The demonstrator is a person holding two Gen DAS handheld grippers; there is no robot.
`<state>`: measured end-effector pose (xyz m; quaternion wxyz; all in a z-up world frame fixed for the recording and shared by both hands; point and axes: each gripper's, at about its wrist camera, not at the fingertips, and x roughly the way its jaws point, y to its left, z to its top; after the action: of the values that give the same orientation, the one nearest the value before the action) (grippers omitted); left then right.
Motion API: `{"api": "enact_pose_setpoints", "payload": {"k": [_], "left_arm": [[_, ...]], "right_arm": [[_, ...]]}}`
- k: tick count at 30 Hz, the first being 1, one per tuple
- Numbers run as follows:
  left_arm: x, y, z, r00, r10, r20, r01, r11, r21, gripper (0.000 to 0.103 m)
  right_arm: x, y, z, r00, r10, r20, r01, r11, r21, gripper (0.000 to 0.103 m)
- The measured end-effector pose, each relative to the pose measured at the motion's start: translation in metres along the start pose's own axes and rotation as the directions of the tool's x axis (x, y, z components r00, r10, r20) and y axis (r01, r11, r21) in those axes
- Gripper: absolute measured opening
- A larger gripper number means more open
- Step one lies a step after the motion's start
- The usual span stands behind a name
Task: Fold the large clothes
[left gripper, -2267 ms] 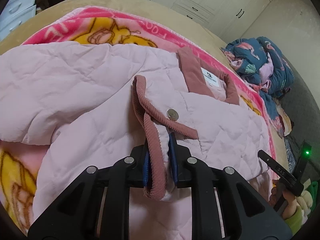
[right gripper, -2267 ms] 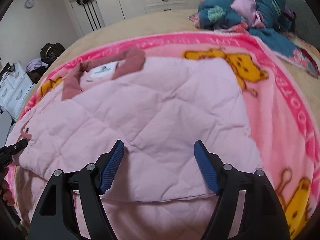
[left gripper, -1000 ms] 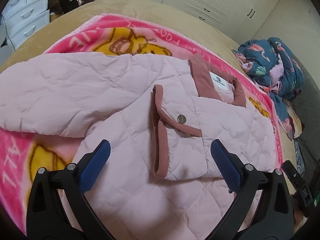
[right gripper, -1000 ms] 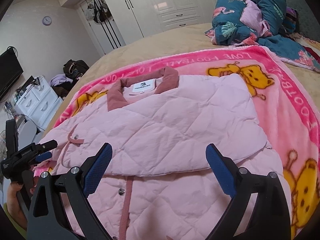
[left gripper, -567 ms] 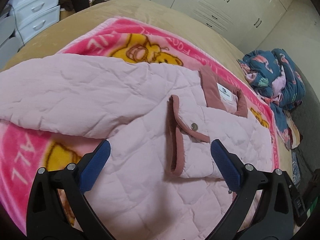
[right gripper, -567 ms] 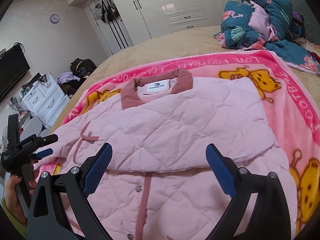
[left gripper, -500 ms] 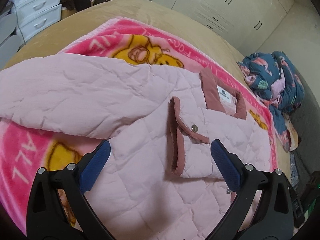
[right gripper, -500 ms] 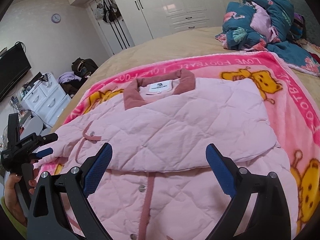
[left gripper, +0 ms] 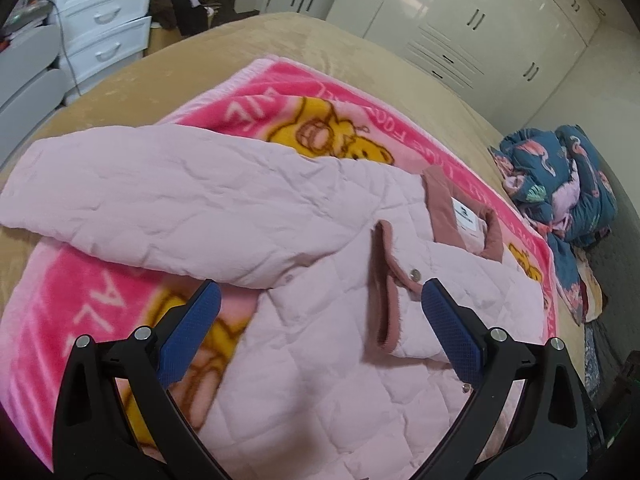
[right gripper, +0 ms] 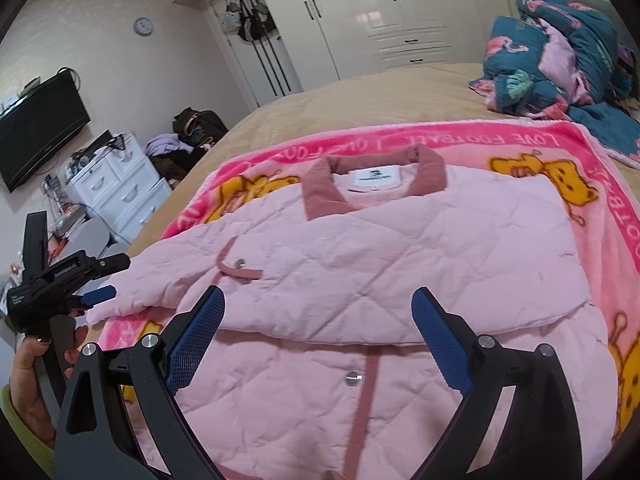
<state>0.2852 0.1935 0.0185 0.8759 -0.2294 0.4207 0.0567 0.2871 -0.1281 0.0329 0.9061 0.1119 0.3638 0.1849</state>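
Both pairs of jaws stand spread wide and hold nothing: I have the left gripper point(left gripper: 318, 320) hanging over the jacket's side and the right gripper point(right gripper: 318, 334) over its front hem end, each clear of the cloth, which I read as a pause to pick the next grab.

The jacket point(right gripper: 380, 264) lies face up on the blanket point(right gripper: 616, 216), collar point(right gripper: 430, 170) toward the far edge so the hem comes nearest me. 1 sleeve is already laid across the chest, its cuff point(left gripper: 386, 284) with a snap resting on the body near the left side; that keeps the bulk inside the outline. The other sleeve point(left gripper: 160, 196) is spread out flat toward the left, off the body and partly over the blanket's edge, so I judge it is the next piece to bring in, and the left gripper sits close to it for that reason.

The blanket gives a flat field on the bed point(right gripper: 380, 96). A heap of bedding point(right gripper: 560, 36) sits well apart at the far right, and a set of drawers point(left gripper: 104, 12) stands beyond the bed at left.
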Motion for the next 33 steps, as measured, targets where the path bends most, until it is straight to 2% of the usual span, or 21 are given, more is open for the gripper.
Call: {"api": "enact_pose_setpoints", "payload": {"k": [11, 15, 25, 33], "left_arm": [[-0.018, 0.039, 0.009, 0.999, 0.045, 0.019, -0.043, 0.995, -0.087, 0.094], [-0.024, 0.051, 0.011, 0.996, 0.084, 0.027, -0.081, 0.991, -0.105, 0.094], [-0.036, 0.075, 0.017, 0.991, 0.120, 0.055, -0.112, 0.984, -0.136, 0.094], [-0.043, 0.110, 0.023, 0.985, 0.162, 0.059, -0.146, 0.965, -0.219, 0.094]], "right_arm": [[0.004, 0.050, 0.010, 0.999, 0.053, 0.005, -0.052, 0.996, -0.065, 0.094], [0.008, 0.067, 0.012, 0.997, 0.072, 0.001, -0.072, 0.994, -0.088, 0.094], [0.018, 0.111, 0.019, 0.993, 0.114, -0.014, -0.115, 0.982, -0.147, 0.094], [0.033, 0.144, 0.023, 0.988, 0.152, -0.031, -0.155, 0.971, -0.184, 0.094]]}}
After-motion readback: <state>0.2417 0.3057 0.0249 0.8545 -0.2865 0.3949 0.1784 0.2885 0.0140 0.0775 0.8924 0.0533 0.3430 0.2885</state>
